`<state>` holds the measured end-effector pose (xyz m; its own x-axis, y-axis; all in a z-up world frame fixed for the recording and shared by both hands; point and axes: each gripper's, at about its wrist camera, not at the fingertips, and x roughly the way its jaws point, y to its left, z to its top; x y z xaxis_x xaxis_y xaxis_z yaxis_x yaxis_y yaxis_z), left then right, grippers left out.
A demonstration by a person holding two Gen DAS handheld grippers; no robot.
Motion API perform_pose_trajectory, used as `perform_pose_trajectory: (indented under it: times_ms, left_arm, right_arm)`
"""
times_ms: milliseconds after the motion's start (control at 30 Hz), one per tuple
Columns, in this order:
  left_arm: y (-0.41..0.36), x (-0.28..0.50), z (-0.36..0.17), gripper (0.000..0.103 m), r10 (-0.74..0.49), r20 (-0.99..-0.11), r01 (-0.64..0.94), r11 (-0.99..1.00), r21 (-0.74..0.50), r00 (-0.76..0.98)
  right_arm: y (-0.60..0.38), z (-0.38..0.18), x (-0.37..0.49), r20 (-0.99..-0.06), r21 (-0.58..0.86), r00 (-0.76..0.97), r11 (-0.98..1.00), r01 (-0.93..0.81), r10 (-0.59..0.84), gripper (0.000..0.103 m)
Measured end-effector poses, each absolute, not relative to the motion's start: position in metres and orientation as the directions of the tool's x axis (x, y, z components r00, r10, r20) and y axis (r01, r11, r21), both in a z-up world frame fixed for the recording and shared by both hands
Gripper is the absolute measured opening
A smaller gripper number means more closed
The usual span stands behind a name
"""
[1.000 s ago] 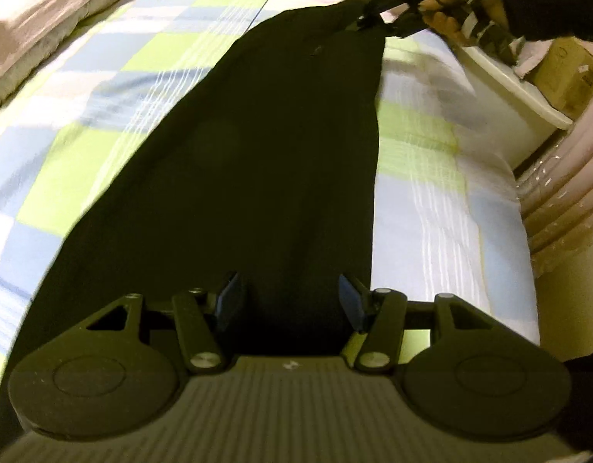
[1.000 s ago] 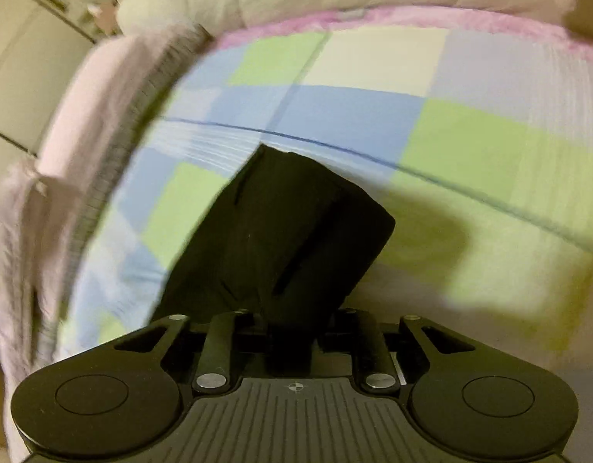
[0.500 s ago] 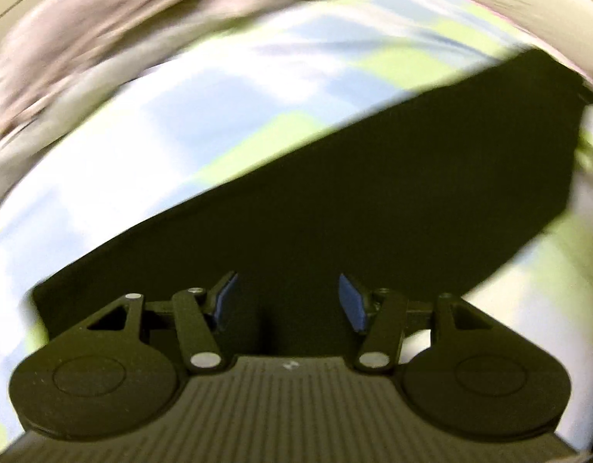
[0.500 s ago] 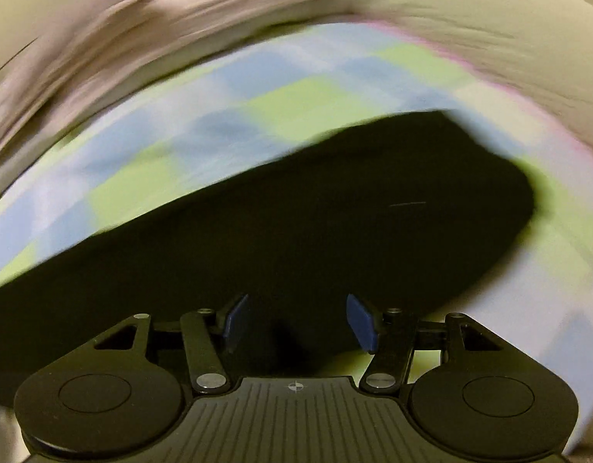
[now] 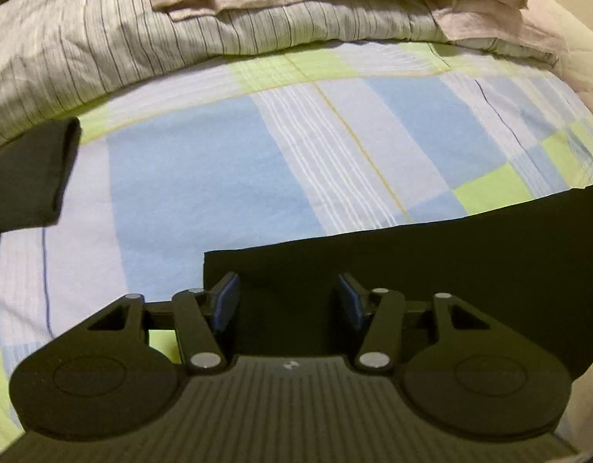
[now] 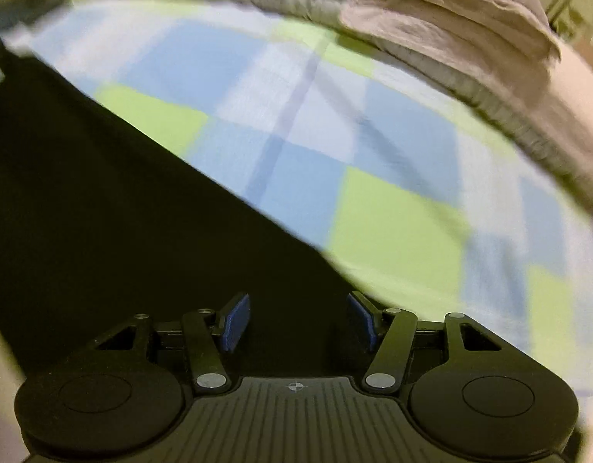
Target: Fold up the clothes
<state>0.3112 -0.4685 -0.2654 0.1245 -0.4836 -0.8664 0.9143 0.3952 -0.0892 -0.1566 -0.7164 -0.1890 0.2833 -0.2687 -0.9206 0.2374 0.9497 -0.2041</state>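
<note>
Both grippers hang with fingers spread over a black garment on a checked bed.

The left gripper [image 5: 288, 301] sits above a straight-edged corner of the black garment [image 5: 431, 266], which lies flat on the blue, green and white checked sheet [image 5: 227, 162]; the right gripper [image 6: 298, 322] hovers over the same dark cloth, gripping nothing. A striped duvet [image 5: 103, 42] is bunched along the far edge, and a separate dark folded piece [image 5: 30, 177] lies at left.

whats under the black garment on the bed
The black garment lies flat on the checked bedsheet, which shows all around its edges. Whatever sits directly beneath the cloth is covered, so I cannot tell.
</note>
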Motion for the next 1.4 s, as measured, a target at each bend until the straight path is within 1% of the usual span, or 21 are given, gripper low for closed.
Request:
perform_pose_trajectory:
  times_ms: [33, 67, 100, 167, 300, 467, 600, 700, 767, 833, 867, 900, 1000, 1033, 1100, 1233, 1300, 1400]
  left_arm:
    - [-0.468, 0.309, -0.269, 0.028, -0.481, -0.869, 0.918, 0.387, -0.089, 0.118]
    - [-0.468, 0.307, -0.272, 0.011, -0.478, -0.871, 0.921, 0.380, -0.090, 0.112]
    - [-0.468, 0.305, -0.275, 0.003, -0.475, -0.874, 0.924, 0.372, -0.090, 0.106]
    - [-0.471, 0.303, -0.282, 0.000, -0.462, -0.879, 0.930, 0.362, -0.062, 0.121]
    - [-0.473, 0.308, -0.285, 0.000, -0.463, -0.872, 0.917, 0.395, -0.045, 0.157]
    - [-0.477, 0.306, -0.278, 0.000, -0.448, -0.873, 0.925, 0.379, 0.009, 0.192]
    - [-0.474, 0.312, -0.273, 0.000, -0.438, -0.875, 0.923, 0.385, 0.023, 0.205]
    - [-0.469, 0.315, -0.272, 0.000, -0.407, -0.887, 0.923, 0.382, 0.051, 0.217]
    - [-0.460, 0.321, -0.265, 0.003, -0.407, -0.885, 0.916, 0.397, 0.053, 0.227]
    - [-0.447, 0.327, -0.256, 0.004, -0.407, -0.878, 0.907, 0.416, 0.069, 0.253]
    - [-0.440, 0.328, -0.252, 0.011, -0.406, -0.878, 0.904, 0.422, 0.066, 0.254]
    - [-0.432, 0.329, -0.248, 0.018, -0.406, -0.878, 0.902, 0.428, 0.063, 0.254]
    - [-0.407, 0.327, -0.236, 0.028, -0.415, -0.880, 0.906, 0.421, 0.038, 0.229]
    - [-0.398, 0.324, -0.233, 0.029, -0.420, -0.882, 0.910, 0.413, 0.026, 0.215]
    - [-0.382, 0.312, -0.234, 0.030, -0.425, -0.890, 0.916, 0.401, -0.020, 0.166]
    - [-0.363, 0.289, -0.261, 0.030, -0.385, -0.918, 0.923, 0.379, -0.067, 0.091]
    - [-0.356, 0.283, -0.279, 0.032, -0.352, -0.933, 0.929, 0.364, -0.063, 0.075]
    - [-0.342, 0.289, -0.273, 0.031, -0.391, -0.917, 0.923, 0.377, -0.079, 0.081]
  right_arm:
    - [-0.725, -0.196, -0.151, -0.923, -0.232, 0.254, 0.946, 0.228, -0.288, 0.059]
    - [-0.734, -0.204, -0.145, -0.925, -0.260, 0.225, 0.941, 0.217, -0.307, 0.059]
    - [-0.743, -0.210, -0.142, -0.927, -0.273, 0.201, 0.938, 0.214, -0.316, 0.059]
    - [-0.755, -0.219, -0.145, -0.938, -0.239, 0.194, 0.940, 0.243, -0.288, 0.058]
    - [-0.758, -0.213, -0.152, -0.927, -0.226, 0.227, 0.928, 0.296, -0.298, 0.059]
    - [-0.761, -0.206, -0.160, -0.911, -0.207, 0.268, 0.910, 0.359, -0.313, 0.059]
    - [-0.764, -0.200, -0.166, -0.897, -0.188, 0.299, 0.893, 0.408, -0.326, 0.059]
    - [-0.754, -0.205, -0.177, -0.913, -0.185, 0.267, 0.897, 0.401, -0.308, 0.059]
    - [-0.745, -0.208, -0.185, -0.926, -0.184, 0.237, 0.901, 0.394, -0.293, 0.059]
    - [-0.740, -0.202, -0.189, -0.925, -0.179, 0.233, 0.883, 0.434, -0.301, 0.059]
    - [-0.733, -0.199, -0.190, -0.923, -0.179, 0.236, 0.880, 0.441, -0.305, 0.059]
    - [-0.724, -0.194, -0.190, -0.921, -0.178, 0.243, 0.883, 0.435, -0.305, 0.059]
    - [-0.687, -0.185, -0.187, -0.917, -0.147, 0.291, 0.908, 0.392, -0.274, 0.059]
    - [-0.673, -0.183, -0.185, -0.916, -0.130, 0.308, 0.917, 0.377, -0.256, 0.059]
    - [-0.640, -0.181, -0.178, -0.918, -0.084, 0.338, 0.934, 0.346, -0.208, 0.059]
    - [-0.572, -0.185, -0.162, -0.915, -0.020, 0.383, 0.963, 0.269, -0.126, 0.059]
    - [-0.543, -0.190, -0.152, -0.917, -0.007, 0.385, 0.970, 0.244, -0.104, 0.059]
    - [-0.501, -0.192, -0.136, -0.915, 0.001, 0.397, 0.982, 0.191, -0.076, 0.059]
